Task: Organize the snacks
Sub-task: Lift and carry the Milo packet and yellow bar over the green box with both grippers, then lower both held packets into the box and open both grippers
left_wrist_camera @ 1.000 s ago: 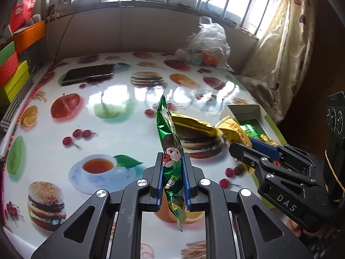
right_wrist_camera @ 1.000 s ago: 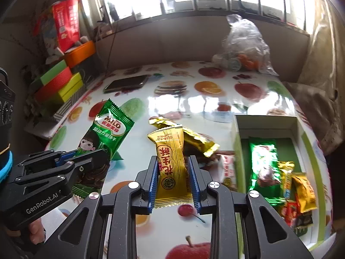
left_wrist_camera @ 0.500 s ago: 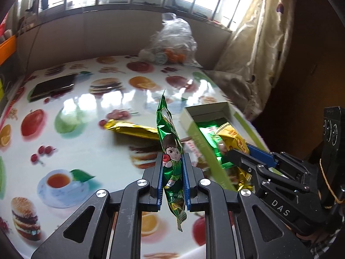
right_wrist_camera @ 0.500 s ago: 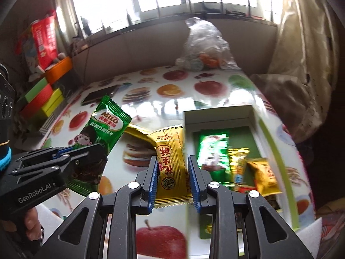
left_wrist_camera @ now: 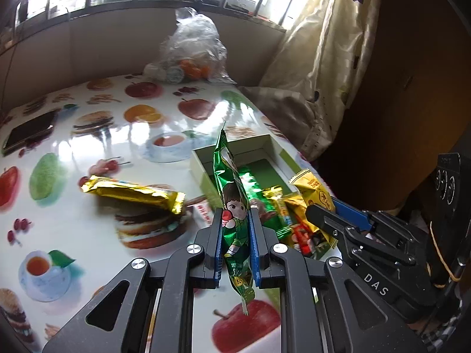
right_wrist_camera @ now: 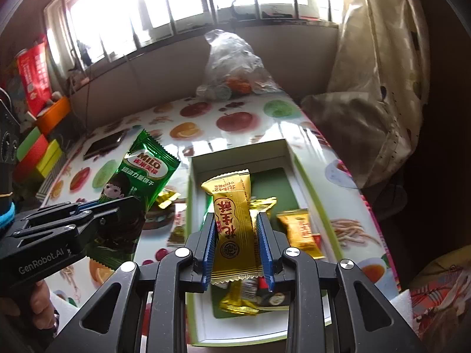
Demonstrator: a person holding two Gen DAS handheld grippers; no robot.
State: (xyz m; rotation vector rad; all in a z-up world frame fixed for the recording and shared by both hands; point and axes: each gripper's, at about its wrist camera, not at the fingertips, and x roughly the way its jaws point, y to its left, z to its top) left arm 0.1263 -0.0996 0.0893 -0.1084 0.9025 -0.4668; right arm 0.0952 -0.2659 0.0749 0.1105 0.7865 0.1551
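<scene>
Fruit-printed tablecloth (left_wrist_camera: 88, 153) was lit by windows. A green Milo packet (left_wrist_camera: 232, 206) was pinched in the left gripper (left_wrist_camera: 235, 235), a yellow snack packet (right_wrist_camera: 234, 226) in the right gripper (right_wrist_camera: 237, 244), over the box (right_wrist_camera: 297, 161) at right.

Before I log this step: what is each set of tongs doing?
Left tongs: closed on the green Milo packet.
Right tongs: closed on the yellow snack packet.

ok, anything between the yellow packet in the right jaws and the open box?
Nothing visible. The yellow packet hangs over the open box, with only loose snacks on the box floor below it.
</scene>
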